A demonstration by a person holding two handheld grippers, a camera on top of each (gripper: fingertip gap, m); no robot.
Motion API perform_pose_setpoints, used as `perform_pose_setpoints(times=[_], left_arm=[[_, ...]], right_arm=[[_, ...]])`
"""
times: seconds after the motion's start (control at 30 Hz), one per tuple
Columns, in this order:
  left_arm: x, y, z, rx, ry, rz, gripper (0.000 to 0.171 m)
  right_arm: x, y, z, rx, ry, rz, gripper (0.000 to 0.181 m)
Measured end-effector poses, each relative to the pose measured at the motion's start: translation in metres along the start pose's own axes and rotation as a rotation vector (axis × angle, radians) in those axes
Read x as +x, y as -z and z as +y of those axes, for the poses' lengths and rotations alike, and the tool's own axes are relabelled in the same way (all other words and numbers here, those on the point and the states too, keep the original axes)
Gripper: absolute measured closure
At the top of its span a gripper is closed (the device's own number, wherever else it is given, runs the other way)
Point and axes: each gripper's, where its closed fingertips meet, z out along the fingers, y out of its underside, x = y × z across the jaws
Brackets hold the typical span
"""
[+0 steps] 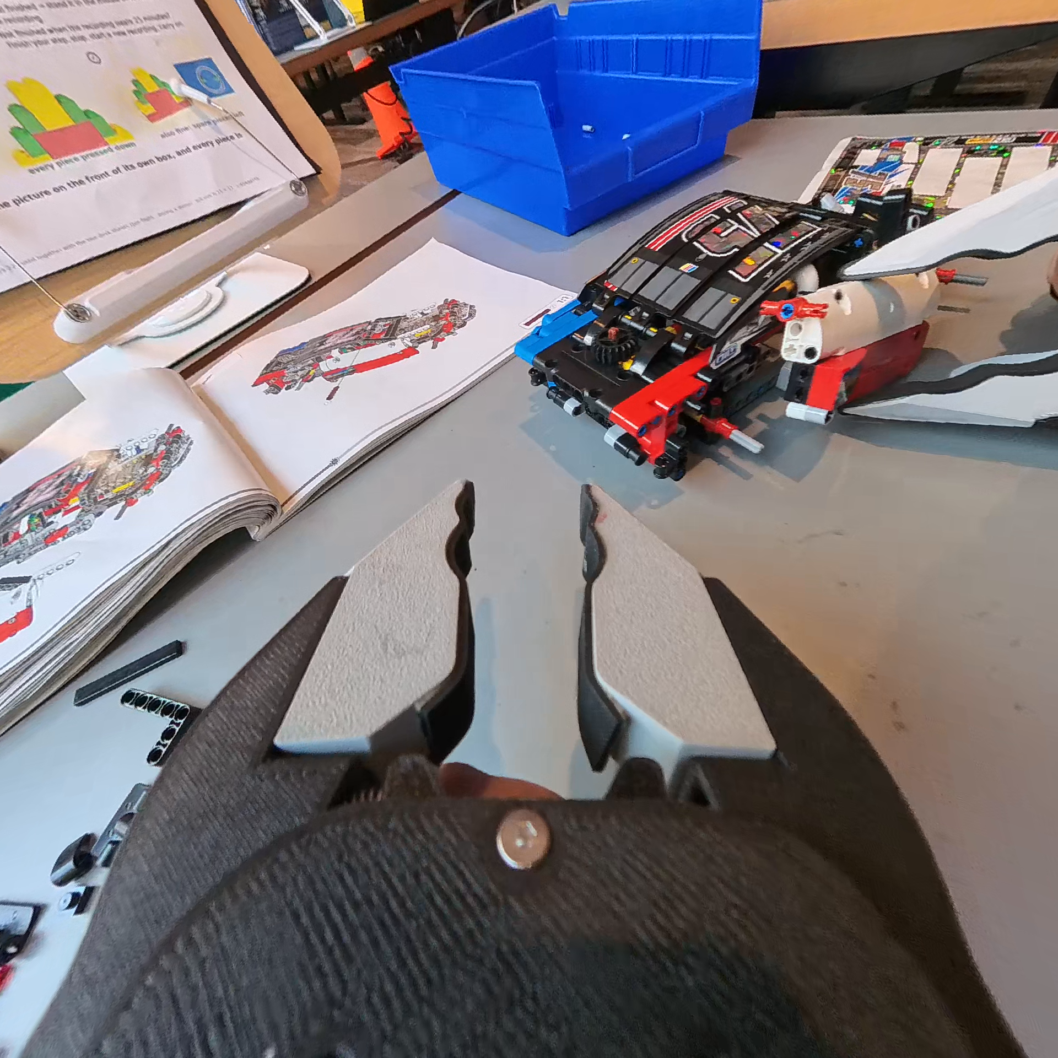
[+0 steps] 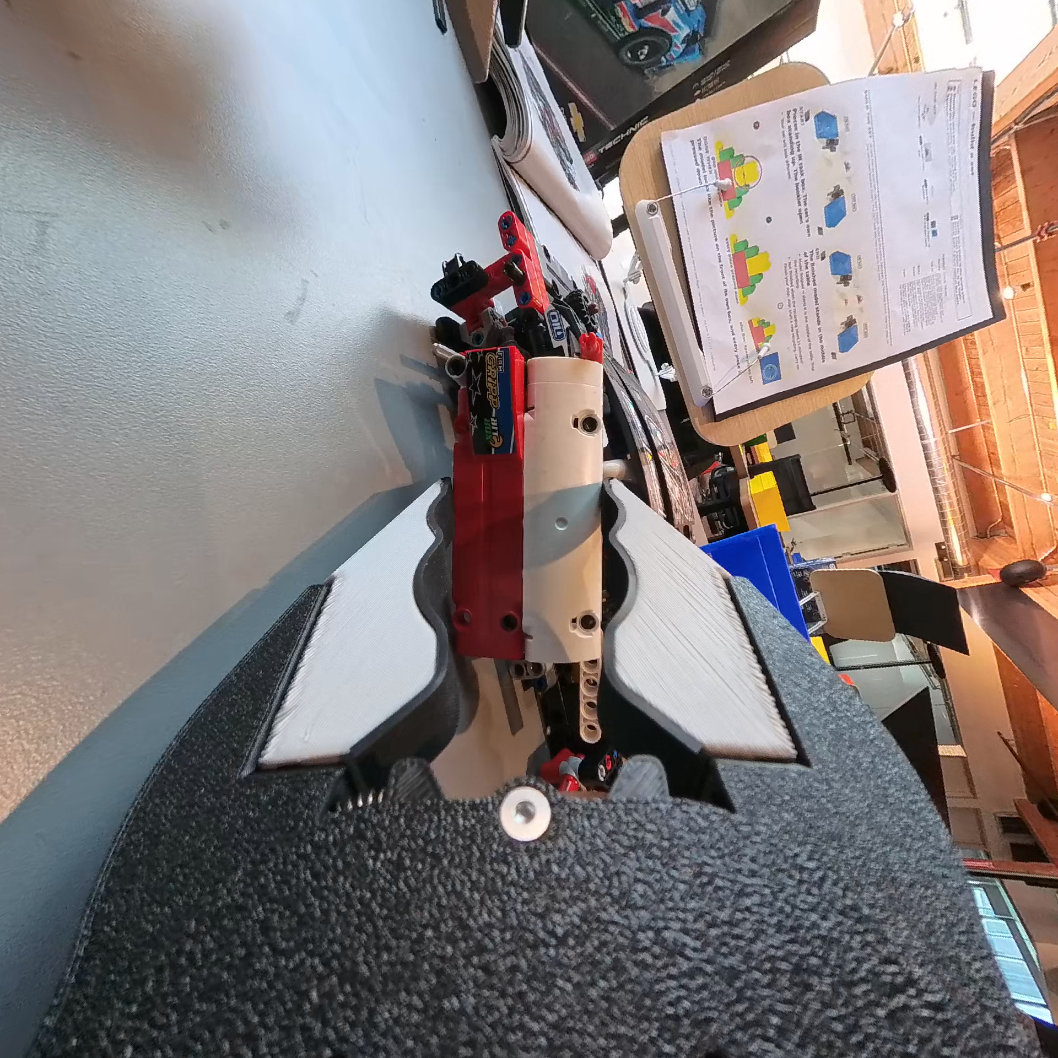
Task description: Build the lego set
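Observation:
A part-built lego car, black roof with red, blue and white panels, rests on the grey table. My right gripper comes in from the right edge and is shut on the car's red and white side. In the right wrist view my right gripper clamps the red and white panels of the car, rolled on its side. My left gripper is open and empty, above bare table just in front of the car. Loose black pieces lie at lower left.
An open instruction booklet lies left of the car. A blue bin stands behind it. A sticker sheet lies at the back right. An instruction sheet on a stand is at the back left; it also shows in the right wrist view. Left tips to right tips: about 15 cm.

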Motion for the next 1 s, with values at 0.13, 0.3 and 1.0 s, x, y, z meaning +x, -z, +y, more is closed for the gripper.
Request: perform_pose_setpoints(times=[0.13, 0.3, 1.0], left_arm=[[-0.003, -0.001, 0.002, -0.007, 0.041, 0.015, 0.137], [-0.004, -0.001, 0.002, -0.013, 0.058, 0.023, 0.136], [0.040, -0.046, -0.010, -0.083, 0.062, 0.356, 0.113]], right_arm=[[0.000, 0.001, -0.001, 0.006, -0.001, -0.004, 0.132], [-0.001, 0.003, -0.004, 0.017, 0.035, 0.008, 0.132], [-0.006, 0.009, -0.009, 0.036, 0.148, 0.041, 0.132]])
